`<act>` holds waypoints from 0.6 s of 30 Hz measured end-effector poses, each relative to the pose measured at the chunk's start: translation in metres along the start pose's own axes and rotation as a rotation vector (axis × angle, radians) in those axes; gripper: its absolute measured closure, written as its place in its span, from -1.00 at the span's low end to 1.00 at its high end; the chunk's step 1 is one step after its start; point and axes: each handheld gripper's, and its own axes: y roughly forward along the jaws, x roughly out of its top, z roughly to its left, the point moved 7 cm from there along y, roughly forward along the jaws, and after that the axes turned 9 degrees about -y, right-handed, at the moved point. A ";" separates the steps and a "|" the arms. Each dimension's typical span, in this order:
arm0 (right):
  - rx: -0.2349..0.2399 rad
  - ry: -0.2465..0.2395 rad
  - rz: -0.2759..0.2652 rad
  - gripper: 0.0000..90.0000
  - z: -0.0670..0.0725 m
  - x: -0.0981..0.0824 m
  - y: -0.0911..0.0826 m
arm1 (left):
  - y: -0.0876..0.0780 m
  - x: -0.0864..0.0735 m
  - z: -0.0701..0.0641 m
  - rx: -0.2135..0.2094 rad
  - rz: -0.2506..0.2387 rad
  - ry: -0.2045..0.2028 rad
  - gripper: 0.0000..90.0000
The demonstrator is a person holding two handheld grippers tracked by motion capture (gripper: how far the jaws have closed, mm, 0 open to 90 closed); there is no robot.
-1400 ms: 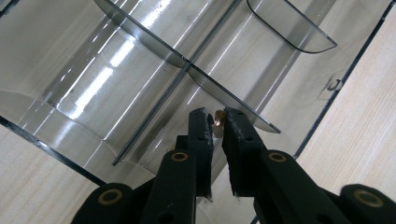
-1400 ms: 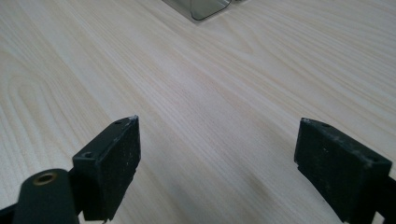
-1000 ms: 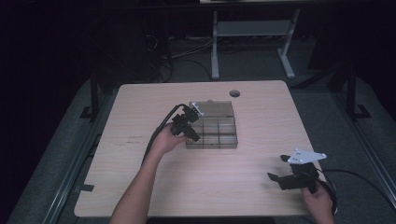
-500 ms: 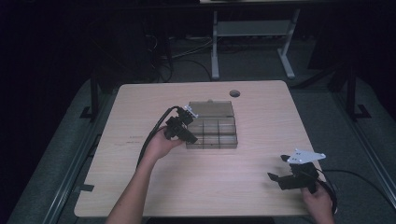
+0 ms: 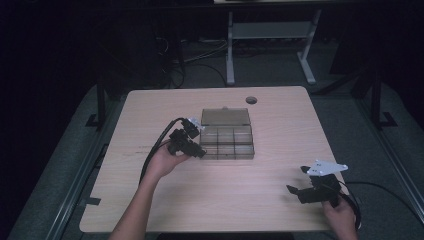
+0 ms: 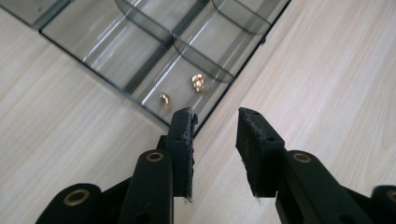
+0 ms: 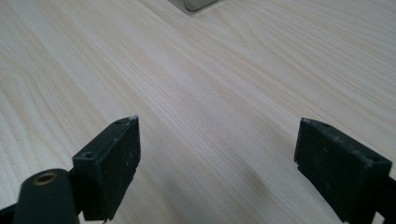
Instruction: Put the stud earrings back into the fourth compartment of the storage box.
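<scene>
A clear plastic compartment box lies in the middle of the wooden table, its lid folded open toward the far side. Two small brass pieces rest in the corner compartment nearest my left gripper. My left gripper hovers at the box's left front corner; its jaws have just been opening and nothing is between them. My right gripper stands wide open over bare wood near the table's front right, far from the box.
A round cable hole sits in the table's far side. A white metal stand and floor cables lie beyond the far edge. Bare table stretches between the two hands.
My left gripper has drawn back from over the box, leftward and toward the person, to the box's corner. The right hand has stayed put.
</scene>
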 end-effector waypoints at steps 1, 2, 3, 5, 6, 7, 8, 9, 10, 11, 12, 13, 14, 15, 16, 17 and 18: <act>-0.002 0.000 0.000 -0.69 0.000 0.000 0.000 | -0.001 -0.003 0.000 -0.001 0.004 0.002 0.45; -0.002 0.000 0.000 -0.69 -0.001 0.000 0.000 | -0.001 -0.005 0.000 -0.002 0.001 0.004 0.44; -0.005 0.000 0.001 -0.69 -0.001 0.000 0.000 | -0.002 -0.010 -0.001 0.000 -0.006 0.000 0.44; -0.006 -0.001 0.001 -0.69 -0.001 0.000 0.000 | -0.003 -0.013 -0.001 0.002 -0.006 0.003 0.44; -0.006 -0.001 0.002 -0.69 -0.001 0.000 0.000 | -0.004 -0.015 0.000 0.001 -0.005 0.007 0.43; -0.007 -0.002 0.002 -0.69 -0.001 0.000 0.000 | -0.005 -0.018 -0.001 0.001 -0.012 0.001 0.42; -0.006 -0.001 0.000 -0.69 -0.001 0.000 0.000 | -0.006 -0.022 -0.002 0.009 -0.014 0.003 0.42; -0.006 -0.001 0.000 -0.69 -0.001 0.000 0.000 | -0.006 -0.022 -0.002 0.009 -0.014 0.003 0.41; -0.003 0.002 -0.005 -0.69 -0.001 0.000 0.000 | -0.008 -0.024 -0.002 0.014 -0.016 0.004 0.41; 0.002 0.002 -0.009 -0.69 0.000 0.001 0.000 | -0.009 -0.026 -0.003 0.015 -0.016 0.005 0.40; 0.005 -0.001 -0.012 -0.69 0.001 0.001 0.000 | -0.010 -0.029 -0.003 0.024 -0.019 0.005 0.40; 0.003 -0.001 -0.011 -0.69 0.001 0.001 0.000 | -0.011 -0.030 -0.004 0.026 -0.025 0.003 0.39; 0.003 -0.001 -0.011 -0.69 0.001 0.001 0.000 | -0.012 -0.032 -0.004 0.023 -0.020 0.010 0.39; 0.006 0.000 -0.008 -0.69 0.001 0.001 0.000 | -0.012 -0.034 -0.005 0.024 -0.030 0.004 0.38; 0.006 0.000 -0.008 -0.69 0.001 0.001 0.000 | -0.013 -0.036 -0.005 0.026 -0.029 0.004 0.38; 0.005 0.000 -0.008 -0.69 0.001 0.001 0.000 | -0.013 -0.038 -0.005 0.026 -0.026 0.009 0.37; 0.005 0.000 -0.008 -0.69 0.001 0.001 0.000 | -0.013 -0.040 -0.006 0.024 -0.032 0.001 0.37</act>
